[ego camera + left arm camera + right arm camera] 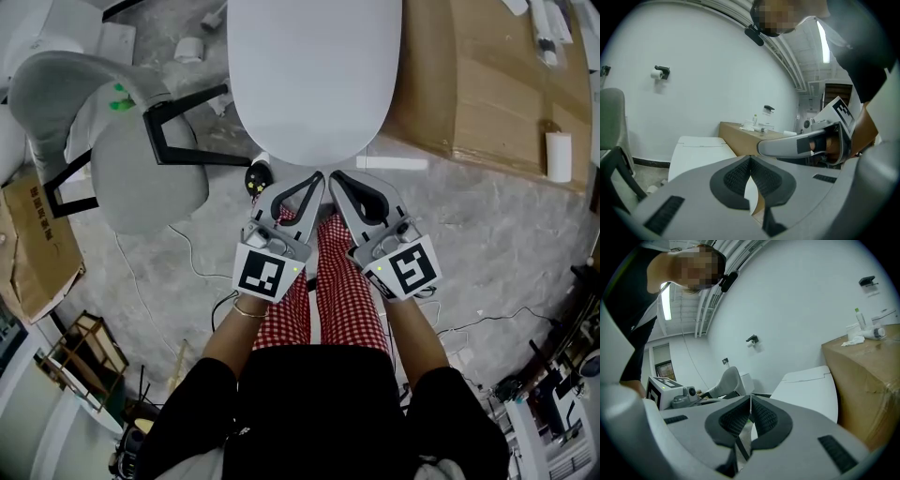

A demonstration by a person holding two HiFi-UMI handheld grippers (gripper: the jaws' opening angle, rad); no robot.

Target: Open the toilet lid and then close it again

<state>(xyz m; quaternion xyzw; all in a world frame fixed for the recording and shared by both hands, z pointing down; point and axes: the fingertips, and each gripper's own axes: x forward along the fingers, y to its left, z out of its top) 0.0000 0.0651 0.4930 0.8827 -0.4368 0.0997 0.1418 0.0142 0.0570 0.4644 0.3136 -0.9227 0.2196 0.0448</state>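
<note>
Toilet lid (pixel 314 75): down, just ahead of both tips, long axis pointing away.
Left gripper (pixel 314 181): jaws pressed together, empty.
Right gripper (pixel 339 180): likewise clenched, empty; equally near.

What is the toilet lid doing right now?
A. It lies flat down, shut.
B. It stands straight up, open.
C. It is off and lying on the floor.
A. The white toilet lid lies flat over the bowl. The left gripper and right gripper are just short of its front edge, with their jaws together on nothing.
</note>
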